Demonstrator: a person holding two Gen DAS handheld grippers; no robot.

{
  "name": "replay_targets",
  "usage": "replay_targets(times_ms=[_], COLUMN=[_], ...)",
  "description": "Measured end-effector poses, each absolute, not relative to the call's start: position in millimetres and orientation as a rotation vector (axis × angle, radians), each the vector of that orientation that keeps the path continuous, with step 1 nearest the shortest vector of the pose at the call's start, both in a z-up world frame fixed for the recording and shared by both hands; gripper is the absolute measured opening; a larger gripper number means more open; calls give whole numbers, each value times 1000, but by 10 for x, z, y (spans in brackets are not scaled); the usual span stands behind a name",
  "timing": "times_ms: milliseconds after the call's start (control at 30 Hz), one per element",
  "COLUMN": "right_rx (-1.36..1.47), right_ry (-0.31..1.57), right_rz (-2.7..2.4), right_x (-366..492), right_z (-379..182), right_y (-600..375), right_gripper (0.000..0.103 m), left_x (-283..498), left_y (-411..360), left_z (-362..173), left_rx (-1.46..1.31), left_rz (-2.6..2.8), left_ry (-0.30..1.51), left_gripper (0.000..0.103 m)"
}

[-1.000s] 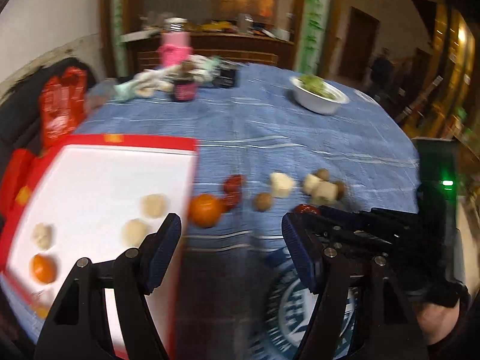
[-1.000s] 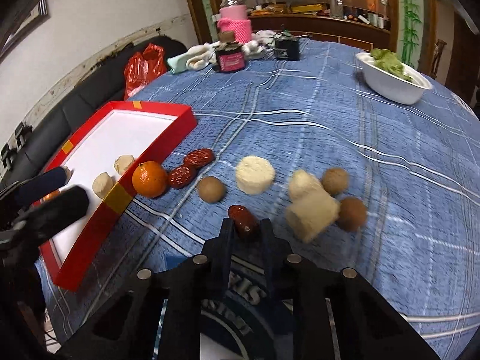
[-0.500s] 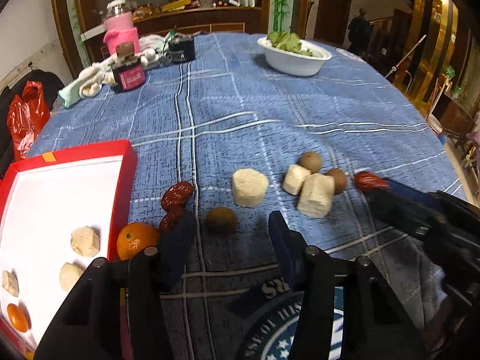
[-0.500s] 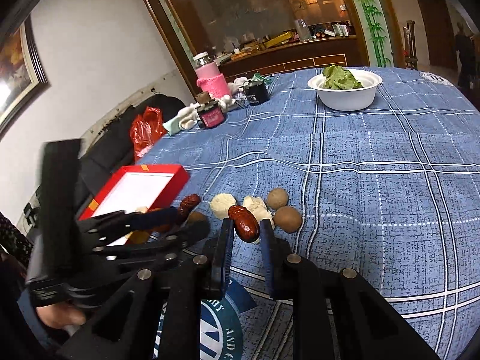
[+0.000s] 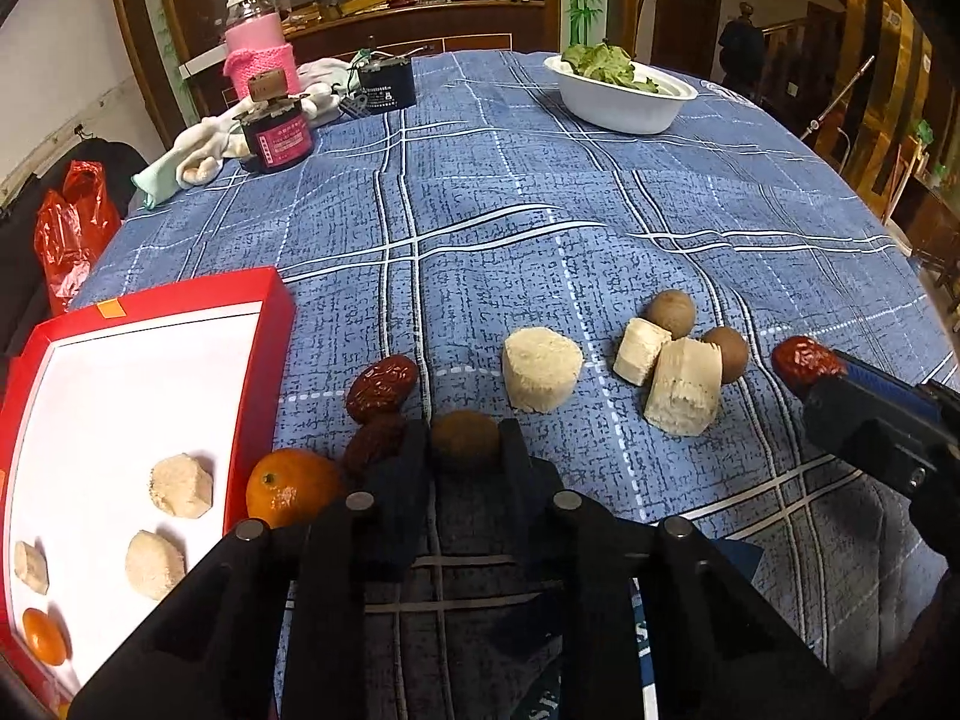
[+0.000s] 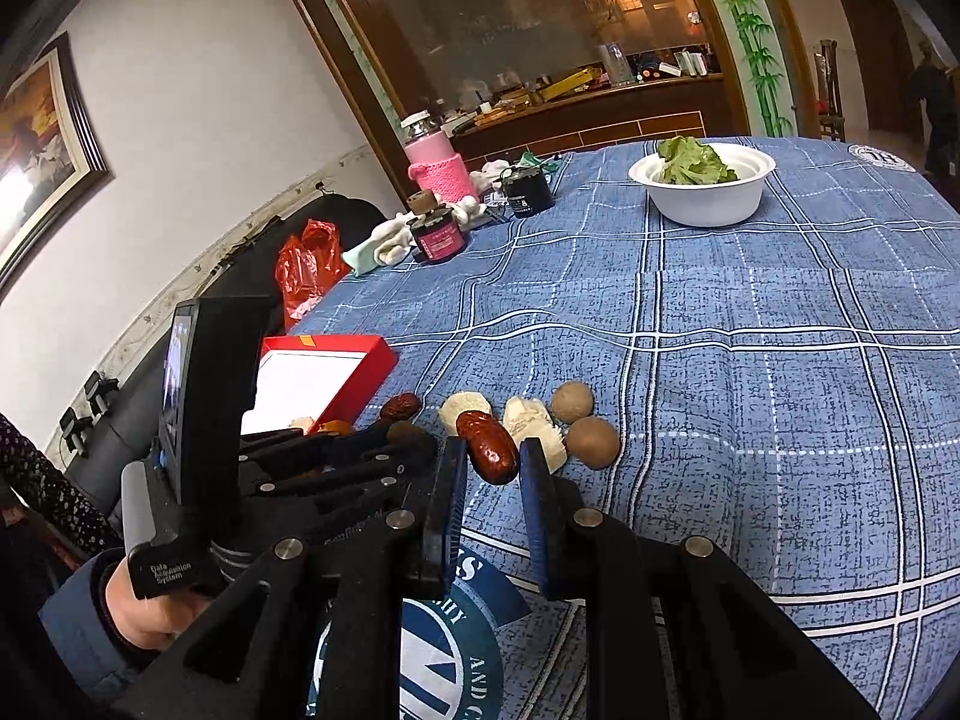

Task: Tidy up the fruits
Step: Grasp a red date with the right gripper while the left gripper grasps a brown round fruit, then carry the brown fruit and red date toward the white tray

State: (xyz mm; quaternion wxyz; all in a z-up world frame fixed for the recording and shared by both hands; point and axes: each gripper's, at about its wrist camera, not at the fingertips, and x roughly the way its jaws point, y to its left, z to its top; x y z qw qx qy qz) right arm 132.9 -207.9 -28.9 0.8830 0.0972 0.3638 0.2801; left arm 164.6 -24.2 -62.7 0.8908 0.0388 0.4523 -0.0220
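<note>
My left gripper [image 5: 465, 447] is shut on a small brown round fruit [image 5: 465, 439] low over the blue tablecloth; it also shows in the right wrist view [image 6: 408, 441]. My right gripper [image 6: 491, 461] is shut on a red date [image 6: 487, 447] and holds it above the table; the date shows at the right in the left wrist view [image 5: 804, 360]. Two more red dates [image 5: 381, 384], an orange [image 5: 288, 487], pale cut chunks [image 5: 542, 368] and two brown fruits [image 5: 672, 312] lie on the cloth. A red tray [image 5: 273, 324] at the left holds pale pieces [image 5: 180, 485] and an orange [image 5: 43, 636].
A white bowl of greens [image 5: 621, 93] stands at the far right. A dark jar [image 5: 277, 135], a pink-sleeved bottle [image 5: 257, 39], a black box [image 5: 384, 84] and a cloth [image 5: 192, 162] sit at the far left. A red bag [image 5: 69, 234] lies off the table's left edge.
My left gripper swung from over the tray to the loose fruits and closed on the brown round fruit. My right gripper lifted the red date off the cloth and drew back.
</note>
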Motion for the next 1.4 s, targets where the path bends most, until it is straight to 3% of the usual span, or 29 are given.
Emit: replay_targets(times_ms=[733,1400], right_rx=[121,56], right_ry=[725,703], right_rz=[495,501], right_x=[859,598], right_z=[-148,-14], right_y=[-2208,-1927], right_gripper=[18,18], left_x=[968,718], left_y=[-359,35], left_z=[-414,-264], left_rx=[5,-54], left_rz=[-51,23], left_ry=[904,866], left_gripper=[20,20])
